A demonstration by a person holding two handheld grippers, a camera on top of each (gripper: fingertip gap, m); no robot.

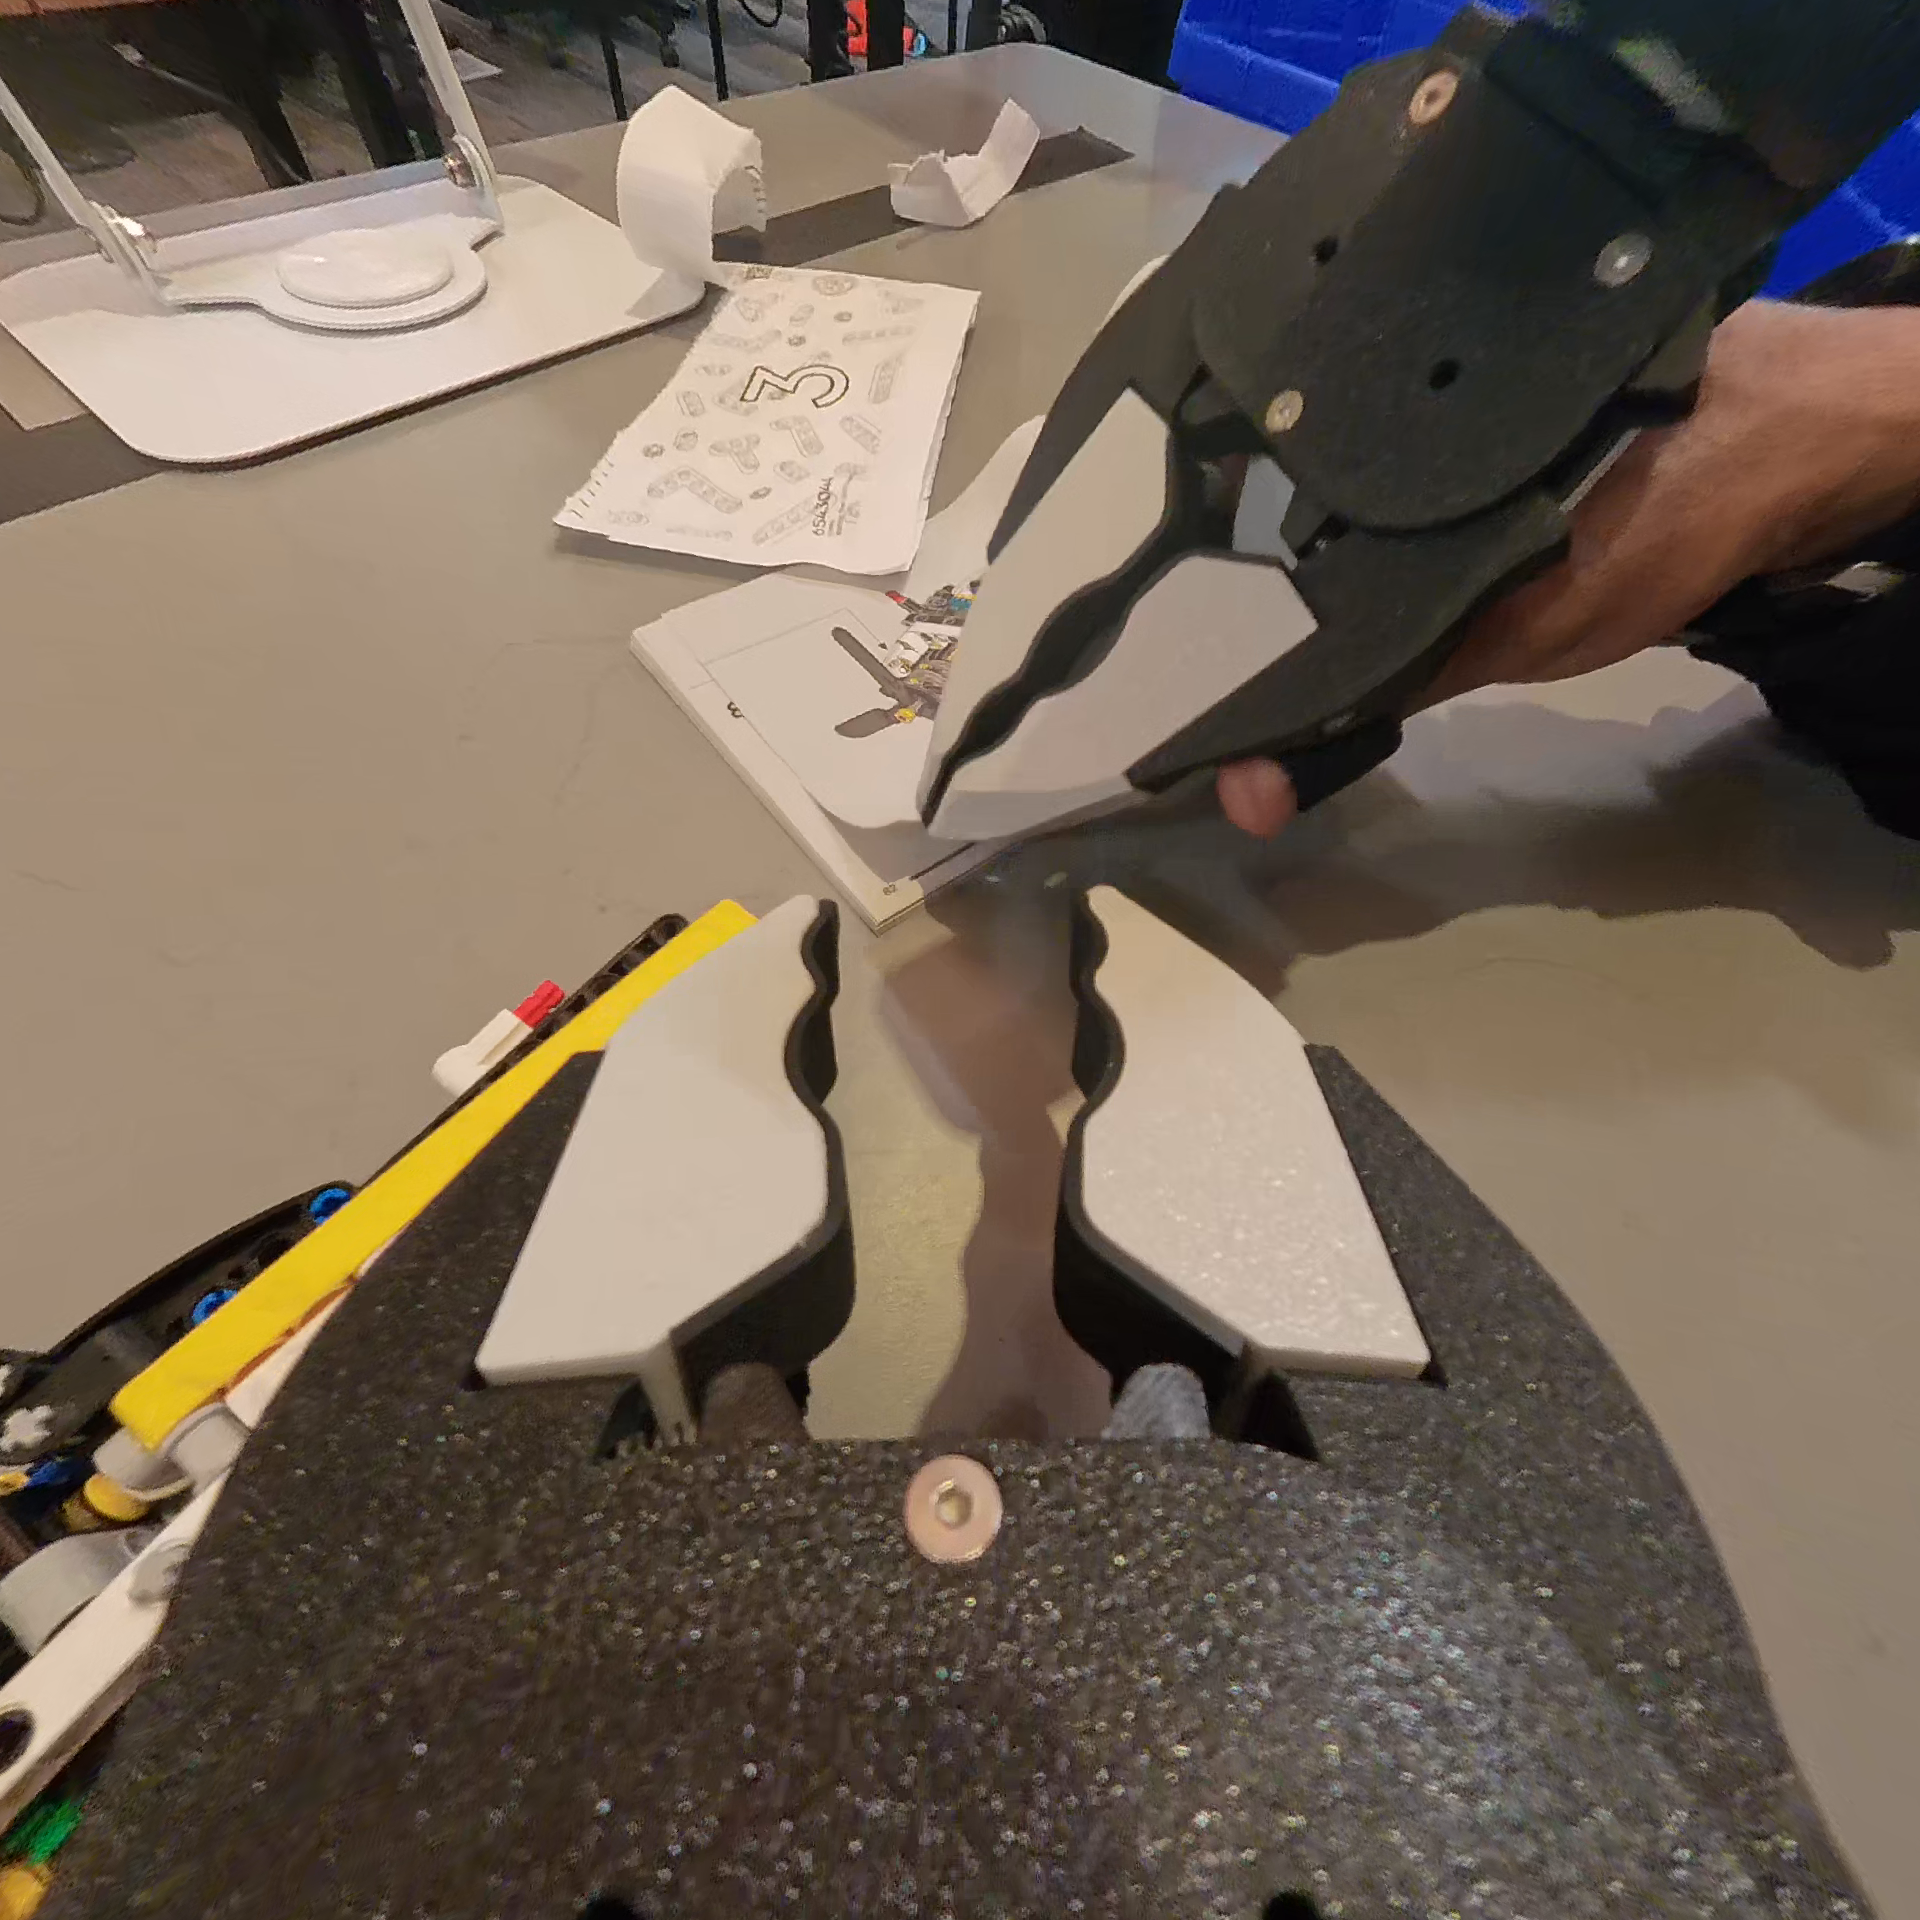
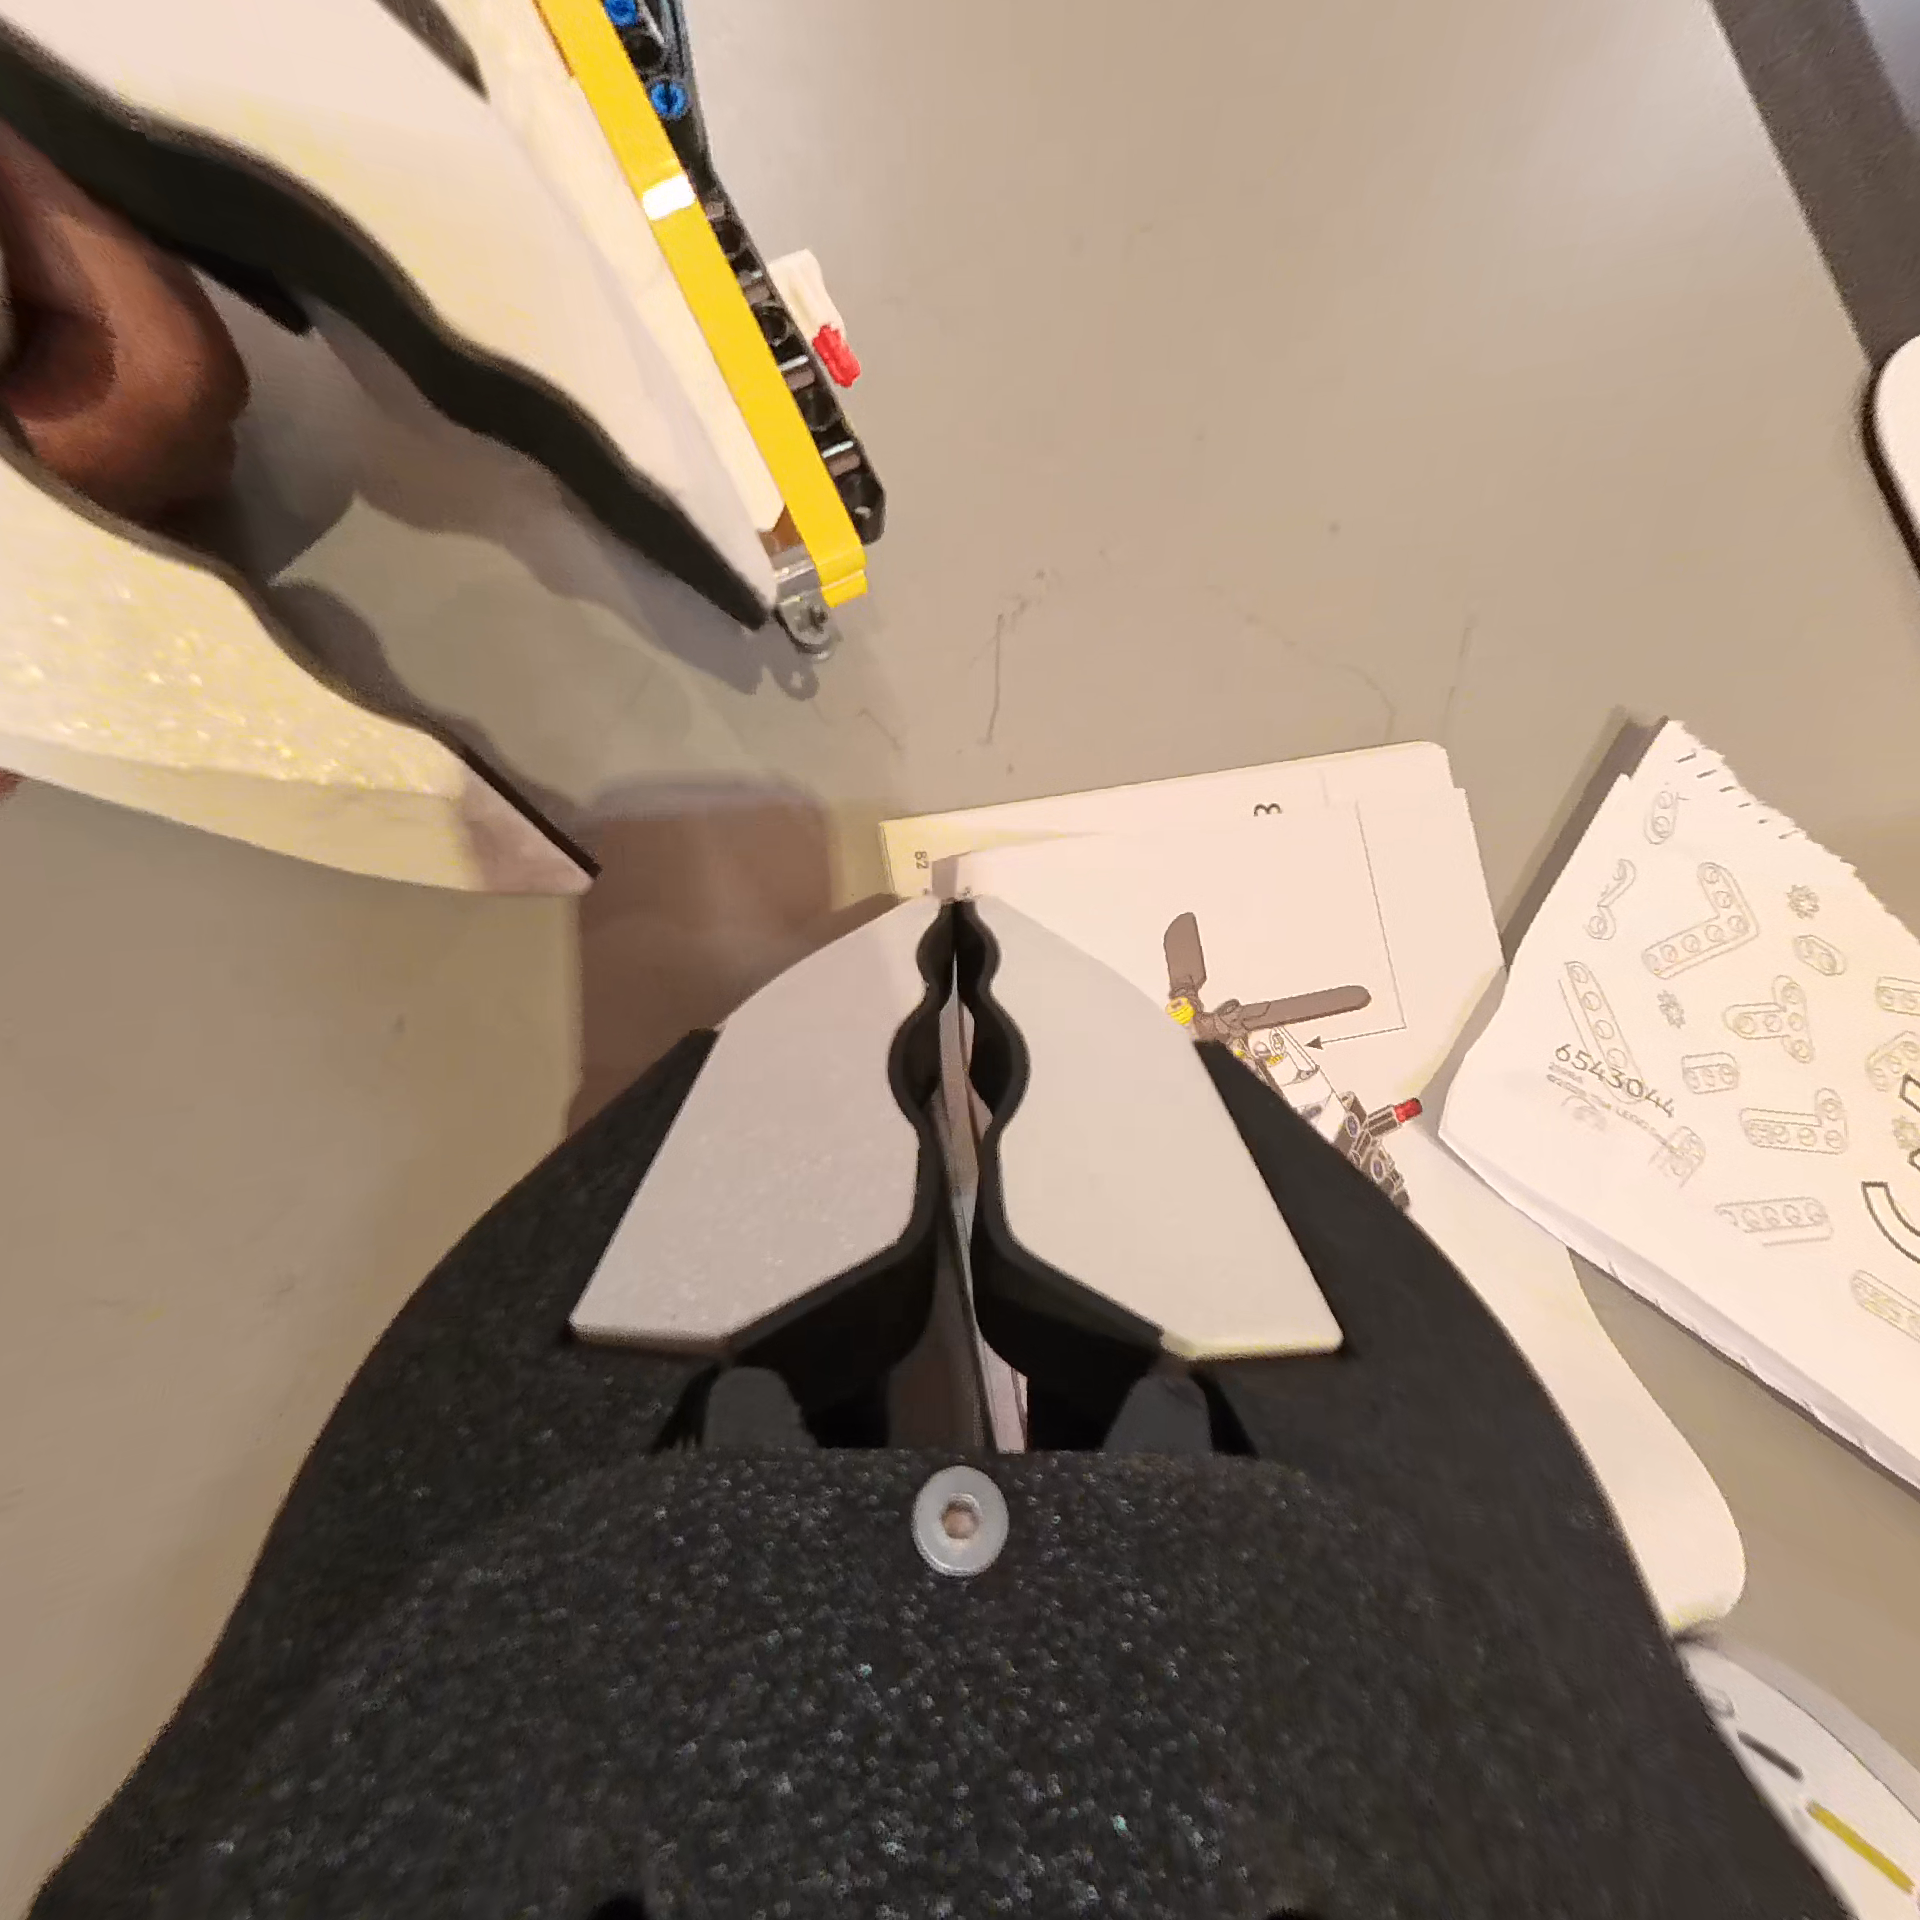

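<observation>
Booklet page (image 2: 1195, 914) pinched at its corner by right tongs (image 2: 954, 914), frame centre.
Left tongs (image 1: 956, 925) wide, bare over grey desk (image 1: 312, 779); yellow brick model (image 1: 416, 1174) just beside at lower left; printed paper bag (image 1: 790, 416) farther, upper centre; white tray (image 1: 312, 343) upper left.

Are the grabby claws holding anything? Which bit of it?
The right gripper pinches a thin white page of the open instruction booklet near its lower corner. The left gripper is open, holding nothing, above the grey table.
</observation>
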